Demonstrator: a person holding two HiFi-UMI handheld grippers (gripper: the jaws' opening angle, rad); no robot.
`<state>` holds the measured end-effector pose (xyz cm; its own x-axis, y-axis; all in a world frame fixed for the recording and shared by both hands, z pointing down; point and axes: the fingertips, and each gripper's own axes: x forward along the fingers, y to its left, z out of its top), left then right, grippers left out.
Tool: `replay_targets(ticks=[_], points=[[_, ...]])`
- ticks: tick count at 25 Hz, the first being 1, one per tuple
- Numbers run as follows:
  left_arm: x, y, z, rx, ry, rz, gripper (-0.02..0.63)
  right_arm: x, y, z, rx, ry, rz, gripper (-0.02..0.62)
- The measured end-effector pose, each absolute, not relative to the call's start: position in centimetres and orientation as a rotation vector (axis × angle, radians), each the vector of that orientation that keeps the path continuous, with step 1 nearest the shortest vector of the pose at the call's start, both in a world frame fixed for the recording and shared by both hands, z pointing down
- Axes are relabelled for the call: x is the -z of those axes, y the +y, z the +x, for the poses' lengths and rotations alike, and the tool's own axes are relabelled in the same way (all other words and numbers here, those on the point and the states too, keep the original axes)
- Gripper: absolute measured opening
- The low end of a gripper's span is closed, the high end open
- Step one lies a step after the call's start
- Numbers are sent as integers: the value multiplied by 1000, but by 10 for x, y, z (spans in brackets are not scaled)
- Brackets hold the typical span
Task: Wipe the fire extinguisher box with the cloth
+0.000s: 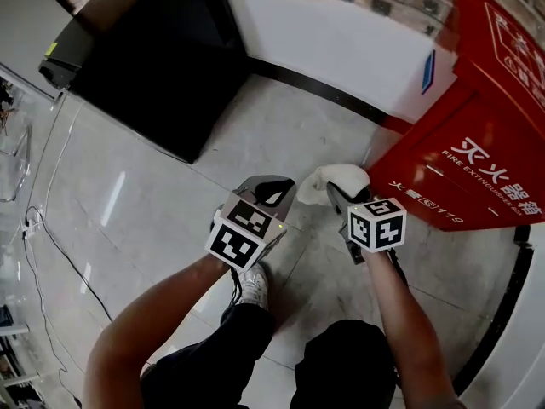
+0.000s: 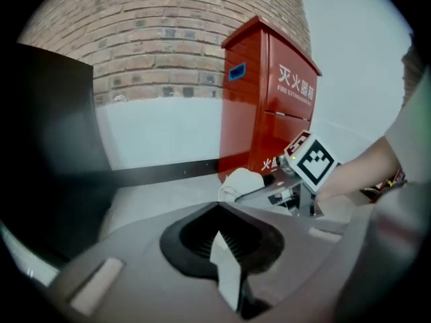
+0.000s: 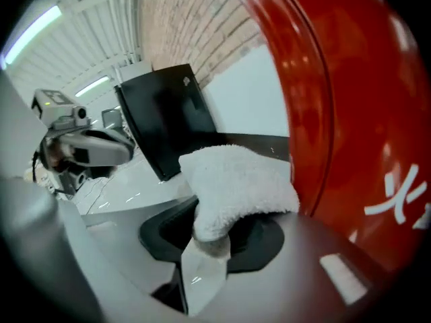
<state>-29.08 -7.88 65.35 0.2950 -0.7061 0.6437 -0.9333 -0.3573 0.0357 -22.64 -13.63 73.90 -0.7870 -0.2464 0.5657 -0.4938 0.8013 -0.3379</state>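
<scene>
The red fire extinguisher box (image 1: 477, 156) stands against the wall at the right, with white lettering on its front; it also fills the right of the right gripper view as the box (image 3: 350, 113). My right gripper (image 1: 341, 196) is shut on a white cloth (image 1: 339, 179), which sits close beside the box's lower left corner; the cloth (image 3: 232, 184) bulges out of the jaws just left of the red face. My left gripper (image 1: 271, 196) hovers to the left over the floor, jaws closed on nothing. From the left gripper view the box (image 2: 269, 106) and cloth (image 2: 239, 182) lie ahead.
A black cabinet (image 1: 153, 58) stands at the back left against a brick wall with a white lower band (image 1: 341, 41). A thin cable (image 1: 60, 254) runs over the tiled floor at the left. A black curved hose (image 1: 502, 305) lies at the right. The person's shoe (image 1: 253, 286) is below.
</scene>
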Motion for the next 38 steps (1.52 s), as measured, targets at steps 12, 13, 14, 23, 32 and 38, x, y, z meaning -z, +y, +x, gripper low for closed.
replay_targets(ticks=[12, 13, 14, 23, 32, 38], points=[[-591, -115, -228, -474, -966, 2416, 283, -613, -96, -242, 123, -2679, 231, 144], [-586, -116, -225, -468, -930, 2435, 231, -607, -97, -242, 142, -2676, 239, 149], [-582, -118, -225, -477, -922, 2458, 186, -603, -100, -241, 144, -2668, 260, 160], [-479, -169, -230, -306, -1099, 2758, 127, -635, -104, -182, -36, -2445, 431, 281], [-386, -206, -190, -192, -1028, 3017, 130, -604, -111, -177, 74, -2412, 490, 195], [-381, -259, -191, -193, -1138, 2981, 130, -595, -112, -169, 56, -2413, 527, 144]])
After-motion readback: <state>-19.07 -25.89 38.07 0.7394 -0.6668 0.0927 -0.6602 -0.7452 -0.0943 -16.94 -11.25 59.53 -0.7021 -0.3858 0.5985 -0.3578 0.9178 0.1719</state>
